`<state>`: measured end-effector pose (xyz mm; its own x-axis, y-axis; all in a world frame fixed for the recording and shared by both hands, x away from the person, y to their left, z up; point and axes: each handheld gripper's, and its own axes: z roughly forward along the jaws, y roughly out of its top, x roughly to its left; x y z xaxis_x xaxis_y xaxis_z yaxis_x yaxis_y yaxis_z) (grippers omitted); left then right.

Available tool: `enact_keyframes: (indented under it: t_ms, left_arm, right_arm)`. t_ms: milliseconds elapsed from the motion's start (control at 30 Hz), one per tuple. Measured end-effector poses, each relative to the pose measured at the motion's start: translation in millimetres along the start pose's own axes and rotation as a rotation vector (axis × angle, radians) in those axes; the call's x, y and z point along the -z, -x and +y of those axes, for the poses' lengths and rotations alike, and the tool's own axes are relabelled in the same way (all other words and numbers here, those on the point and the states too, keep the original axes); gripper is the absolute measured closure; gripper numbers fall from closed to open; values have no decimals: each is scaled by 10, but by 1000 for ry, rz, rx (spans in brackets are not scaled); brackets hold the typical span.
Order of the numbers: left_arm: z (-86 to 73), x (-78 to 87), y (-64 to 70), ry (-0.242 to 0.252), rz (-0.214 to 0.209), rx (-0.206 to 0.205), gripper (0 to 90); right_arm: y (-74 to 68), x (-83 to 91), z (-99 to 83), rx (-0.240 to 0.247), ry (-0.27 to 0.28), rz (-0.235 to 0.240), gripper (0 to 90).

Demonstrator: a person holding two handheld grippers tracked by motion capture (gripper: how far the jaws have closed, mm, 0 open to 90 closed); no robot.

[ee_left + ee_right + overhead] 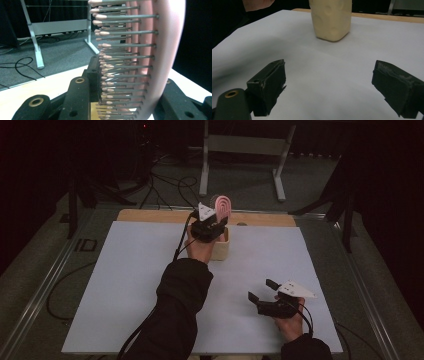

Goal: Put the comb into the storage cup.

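Pink hairbrush (222, 207) clamped upright in left gripper (215, 222) above cream holder (221, 248); right gripper (261, 290) jaws apart, low over white table (125, 285).

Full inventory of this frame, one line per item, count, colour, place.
hairbrush: 1, pink with grey pins, held upright over the holder
holder: 1, cream, far-centre of the sheet
sheet: 1, white, covers most of the table
table: 1, wood, edge shows beyond the sheet
frame: 1, grey metal, on the floor behind the table
cables: several, black, floor behind the table
left gripper: 1, black, shut on the hairbrush
right gripper: 1, black, open, near right of the sheet
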<state>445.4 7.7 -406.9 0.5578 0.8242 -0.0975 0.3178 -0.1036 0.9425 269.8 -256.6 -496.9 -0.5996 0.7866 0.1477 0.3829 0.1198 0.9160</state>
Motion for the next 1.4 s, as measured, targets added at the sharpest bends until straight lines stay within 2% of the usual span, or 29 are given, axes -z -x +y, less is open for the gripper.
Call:
enact_keyframes:
  t_ms: [333, 700, 1400]
  left_arm:
    - [-55, -18, 11, -7, 0, 1, 642]
    - [-110, -23, -25, -12, 1, 20, 642]
    - [-177, -76, 26, -45, -4, -6, 639]
  right_arm:
    - [-1, -3, -1, 0, -2, 2, 116]
    - [-5, -10, -3, 0, -7, 2, 117]
    - [-6, -11, -6, 0, -6, 3, 116]
